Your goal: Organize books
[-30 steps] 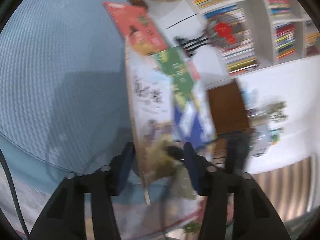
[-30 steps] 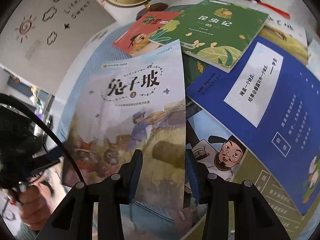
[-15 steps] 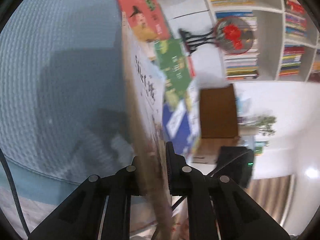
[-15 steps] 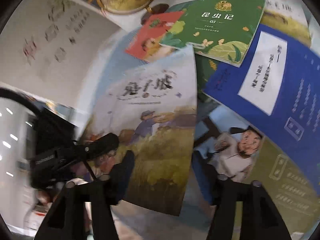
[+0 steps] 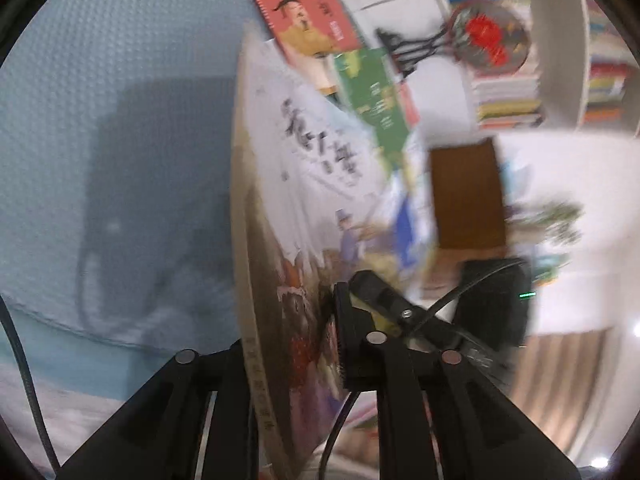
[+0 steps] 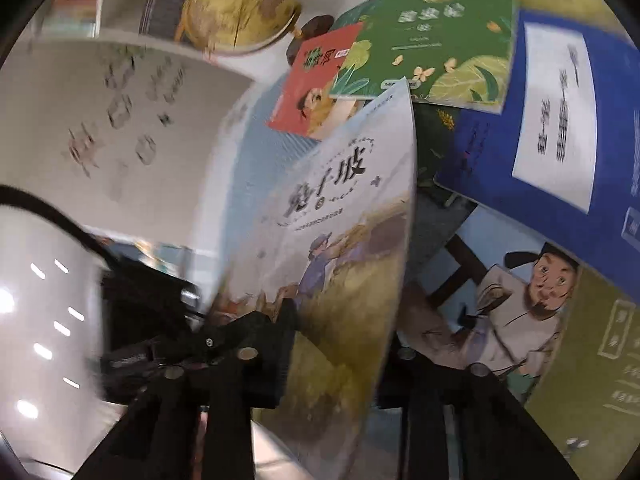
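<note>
A thin book with a pale cover and a farm drawing (image 5: 312, 168) (image 6: 352, 208) is tipped up off the blue tablecloth (image 5: 100, 120), its spine edge facing the left wrist camera. My left gripper (image 5: 296, 340) is shut on its lower corner, one finger on each side of the book. My right gripper (image 6: 344, 340) is shut on the same book's lower edge, close beside the left one. Behind it lie a red book (image 6: 316, 92), a green book (image 6: 436, 40), a blue book (image 6: 560, 120) and a book showing a man in a black hat (image 6: 520, 308).
A globe (image 6: 240, 4) stands at the back of the table. White bookshelves full of books (image 5: 560, 40) and a round red ornament on a black stand (image 5: 492, 36) are beyond the table. The tablecloth's left part lies bare of books.
The pale book has risen from lying flat to standing tilted on edge. My left gripper shut on it first. My right gripper widened, then shut on its lower edge.
</note>
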